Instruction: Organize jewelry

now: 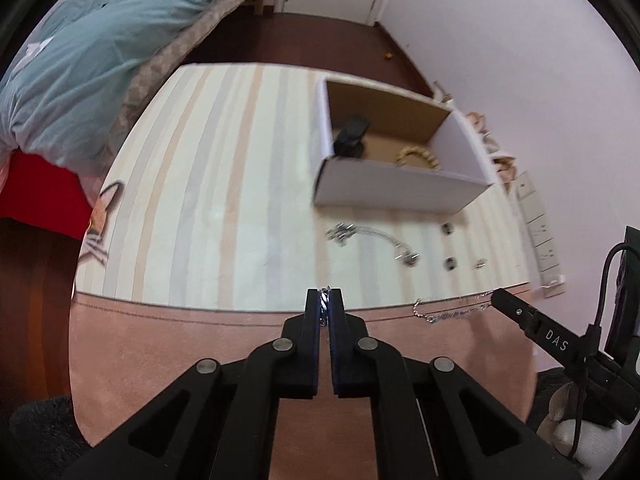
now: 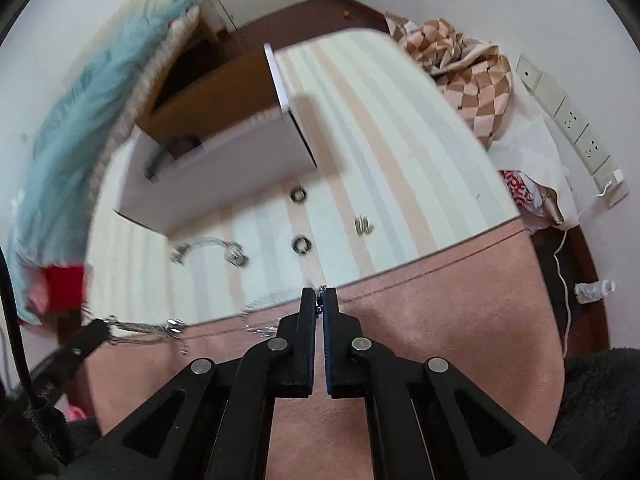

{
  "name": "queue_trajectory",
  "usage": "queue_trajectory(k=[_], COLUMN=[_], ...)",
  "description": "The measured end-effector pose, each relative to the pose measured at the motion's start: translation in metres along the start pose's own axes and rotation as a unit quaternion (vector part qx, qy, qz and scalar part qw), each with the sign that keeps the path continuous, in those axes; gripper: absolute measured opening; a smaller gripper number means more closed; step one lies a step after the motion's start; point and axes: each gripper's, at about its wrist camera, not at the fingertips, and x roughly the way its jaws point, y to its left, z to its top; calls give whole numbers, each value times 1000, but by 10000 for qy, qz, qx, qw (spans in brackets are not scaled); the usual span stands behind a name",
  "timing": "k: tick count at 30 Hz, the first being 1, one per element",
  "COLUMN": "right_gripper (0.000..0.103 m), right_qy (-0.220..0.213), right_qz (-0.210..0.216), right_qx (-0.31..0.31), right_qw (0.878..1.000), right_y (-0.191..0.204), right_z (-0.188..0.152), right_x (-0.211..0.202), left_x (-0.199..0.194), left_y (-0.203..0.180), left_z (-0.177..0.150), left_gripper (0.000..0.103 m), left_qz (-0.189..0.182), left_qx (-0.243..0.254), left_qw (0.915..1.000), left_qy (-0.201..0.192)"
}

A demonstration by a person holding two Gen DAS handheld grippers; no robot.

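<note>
Starting at the left, the blue duvet point(image 1: 88, 52) hangs over the bed beside the striped table point(image 1: 208, 184). At the table's near edge, the left gripper point(image 1: 325, 304) has its fingers closed on one end of a thin silver chain point(image 1: 325, 300). Farther back, right of centre, stands an open white box point(image 1: 400, 188) with a gold bracelet point(image 1: 418, 158) and a dark object point(image 1: 351, 136) inside. In front of the box lie a silver bracelet point(image 1: 372, 236), two small dark rings point(image 1: 451, 263) and a small clasp-like piece point(image 1: 479, 265). At the right, the right gripper point(image 2: 319, 300) is pinched on the chain's other end, just above the pink cloth border point(image 2: 420, 320). Wall sockets point(image 2: 572, 120) line the far right.
</note>
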Motion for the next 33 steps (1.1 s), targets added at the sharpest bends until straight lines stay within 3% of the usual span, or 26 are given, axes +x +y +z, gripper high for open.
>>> queue_trajectory(k=[13, 18, 19, 20, 22, 28, 33], right_gripper=[3, 3, 3, 3, 3, 3, 3], right_qy=[-863, -902, -867, -803, -666, -290, -138], right_qz=[508, 533, 528, 526, 539, 417, 301], right_qx=[-476, -615, -597, -572, -481, -270, -191], right_qw=[9938, 9926, 9930, 9937, 9952, 9983, 9993], right_y=[36, 45, 44, 43, 37, 15, 4], right_z=[61, 65, 62, 58, 47, 17, 3], right_x=[-82, -81, -77, -71, -60, -30, -17], left_x=[-61, -37, -24, -16, 3, 50, 67], left_y=[-29, -5, 2, 6, 15, 19, 12], left_z=[62, 56, 50, 45, 31, -7, -19], left_gripper=[0, 8, 17, 34, 52, 52, 52], left_qz=[-618, -294, -319, -334, -364, -218, -212], left_qx=[345, 5, -97, -176, -290, -228, -173], left_qw=[9959, 9995, 9994, 9991, 9981, 9954, 9951], left_qy=[-558, -118, 76, 182, 409, 901, 946])
